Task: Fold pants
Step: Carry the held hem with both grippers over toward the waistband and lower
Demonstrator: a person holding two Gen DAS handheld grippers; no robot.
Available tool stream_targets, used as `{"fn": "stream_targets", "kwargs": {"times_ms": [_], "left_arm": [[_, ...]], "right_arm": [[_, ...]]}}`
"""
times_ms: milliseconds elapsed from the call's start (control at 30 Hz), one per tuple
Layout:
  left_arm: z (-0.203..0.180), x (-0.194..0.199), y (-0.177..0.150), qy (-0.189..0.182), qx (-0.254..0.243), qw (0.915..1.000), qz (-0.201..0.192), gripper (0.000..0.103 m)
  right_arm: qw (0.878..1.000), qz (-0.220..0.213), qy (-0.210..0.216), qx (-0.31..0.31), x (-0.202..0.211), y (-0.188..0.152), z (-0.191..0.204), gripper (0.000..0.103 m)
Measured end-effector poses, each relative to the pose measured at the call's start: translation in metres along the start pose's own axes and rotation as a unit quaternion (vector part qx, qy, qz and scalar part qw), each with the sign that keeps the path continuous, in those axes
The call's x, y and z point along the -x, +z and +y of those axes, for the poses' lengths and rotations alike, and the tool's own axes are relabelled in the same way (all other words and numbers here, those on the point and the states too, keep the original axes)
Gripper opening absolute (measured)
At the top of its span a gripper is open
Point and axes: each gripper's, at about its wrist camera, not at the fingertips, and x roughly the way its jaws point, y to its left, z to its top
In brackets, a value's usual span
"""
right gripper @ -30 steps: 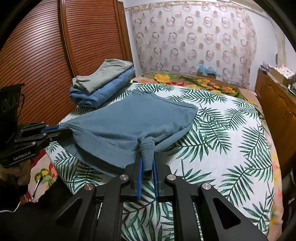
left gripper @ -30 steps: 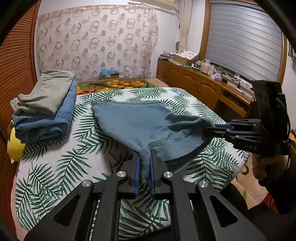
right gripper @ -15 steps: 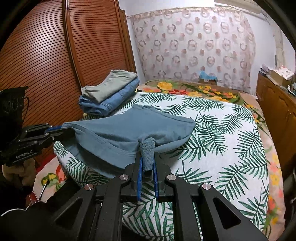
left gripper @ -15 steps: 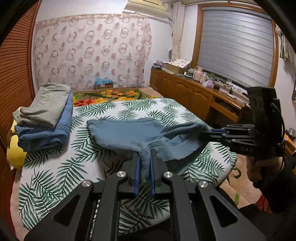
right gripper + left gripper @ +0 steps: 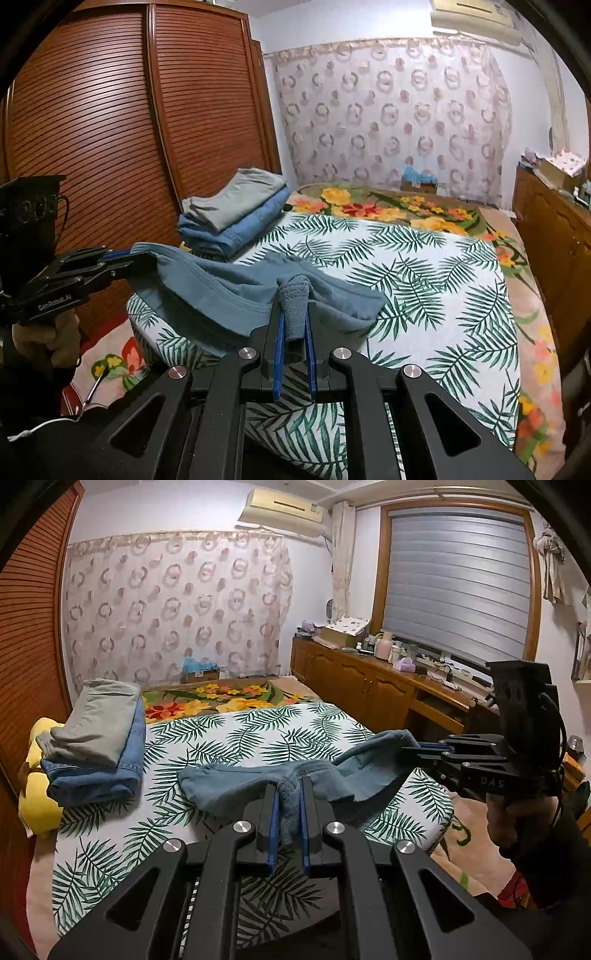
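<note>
A bedroom: a bed (image 5: 258, 734) with a palm-leaf sheet, a brown slatted wardrobe (image 5: 110, 129) on one side, a patterned curtain (image 5: 177, 605) behind.

The left gripper (image 5: 289, 805) is clenched on a bunched edge of the blue pants (image 5: 229, 786); cloth fills the gap between its blue pads. The right gripper (image 5: 294, 321) is clenched on another bunch of the same edge. Each one also shows in the other's view, off to the side, so the edge hangs stretched between them, lifted off the sheet. The rest of the pants lies on the bed near its front end, partly sagging.

I judge that the step is to carry the held edge over to the far edge. To do it well, both grippers should stay level and equally apart, so the cloth stays taut, and go down together so the edges meet without wrinkles.

Count: two grippers, one pair of pants in work, and two folded pairs in a stack (image 5: 96, 738) by the wardrobe, grey on top of denim.
</note>
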Motion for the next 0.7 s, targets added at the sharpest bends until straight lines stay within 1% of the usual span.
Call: {"fn": "stream_targets", "kwargs": {"times_ms": [133, 367, 533, 700], "left_arm": [[0.004, -0.006, -0.003, 0.003, 0.003, 0.9999, 0.009, 0.010], [0.021, -0.035, -0.014, 0.006, 0.027, 0.9988, 0.042, 0.010], [0.033, -0.055, -0.017, 0.010, 0.038, 0.9982, 0.046, 0.010], [0.043, -0.072, -0.011, 0.019, 0.039, 0.9981, 0.043, 0.010]], "right_arm": [[1.000, 0.002, -0.002, 0.003, -0.001, -0.005, -0.001, 0.010], [1.000, 0.028, -0.011, -0.005, -0.026, -0.006, -0.008, 0.010], [0.999, 0.038, -0.020, -0.011, -0.052, 0.002, -0.013, 0.010], [0.998, 0.042, -0.031, -0.022, -0.082, 0.010, -0.020, 0.010]]}}
